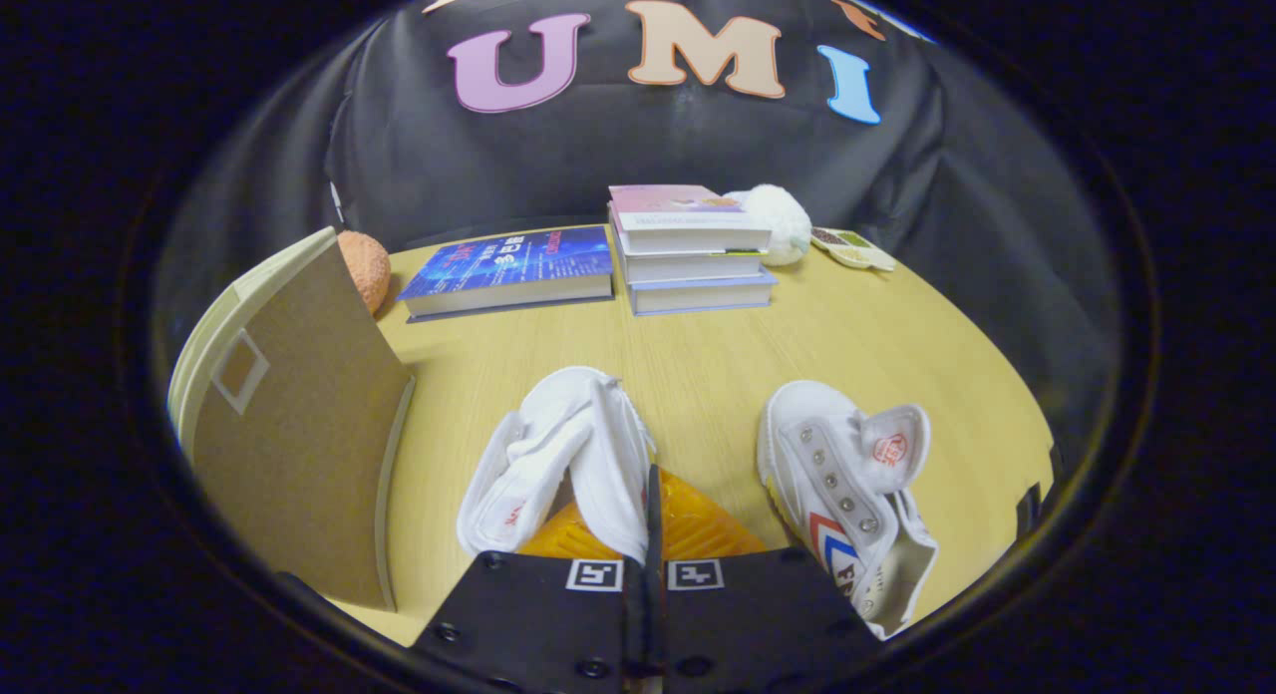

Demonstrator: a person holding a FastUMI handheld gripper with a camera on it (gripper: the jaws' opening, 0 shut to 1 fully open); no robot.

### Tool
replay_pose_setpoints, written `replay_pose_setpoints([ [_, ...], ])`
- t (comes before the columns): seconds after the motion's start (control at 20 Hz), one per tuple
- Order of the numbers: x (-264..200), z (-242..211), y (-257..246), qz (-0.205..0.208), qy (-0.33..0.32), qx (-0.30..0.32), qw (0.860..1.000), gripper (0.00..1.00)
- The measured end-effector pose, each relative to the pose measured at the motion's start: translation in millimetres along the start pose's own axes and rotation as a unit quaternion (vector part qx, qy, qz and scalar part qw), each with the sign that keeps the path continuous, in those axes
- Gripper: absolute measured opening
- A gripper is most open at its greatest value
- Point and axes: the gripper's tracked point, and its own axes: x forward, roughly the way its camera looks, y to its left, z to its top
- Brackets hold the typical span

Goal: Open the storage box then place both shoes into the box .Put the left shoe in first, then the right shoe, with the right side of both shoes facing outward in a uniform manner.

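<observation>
White canvas bunches up between my fingers: my claw [646, 534] is clenched on the near edge of the shoe [563, 455] that sits just ahead of it, orange sole showing underneath. The fingers meet almost flush, so I judge both press on a thin fold of the upper and not on anything stiff. The 2nd shoe [847, 485] lies on its side to the right of my fingers, apart from the 1st, tongue flopped open. The storage box [289, 425] stands to the left with its brown lid [299, 445] raised; I cannot see into it from here.

My worry is the grip. Soft cloth pinched this thinly could slide out as I lift, and the shoe would swing or twist, spoiling which side faces outward. I also cannot tell which shoe is the left 1. The raised lid may snag the toe on the way in. 3 stacked books [690, 250] and 1 flat book [513, 270] sit well beyond on the wooden table [718, 355].
</observation>
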Motion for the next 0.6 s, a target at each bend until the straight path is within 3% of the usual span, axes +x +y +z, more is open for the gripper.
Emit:
replay_pose_setpoints([
  [0.15,-16.7,9.8,5.9,-0.019,-0.008,-0.028,0.999,0.02],
  [0.3,-39.6,30.1,16.1,-0.022,-0.027,-0.018,0.999,0.02],
  [0.6,-103.5,100.9,17.0,-0.076,-0.09,-0.015,0.993,0.02],
])
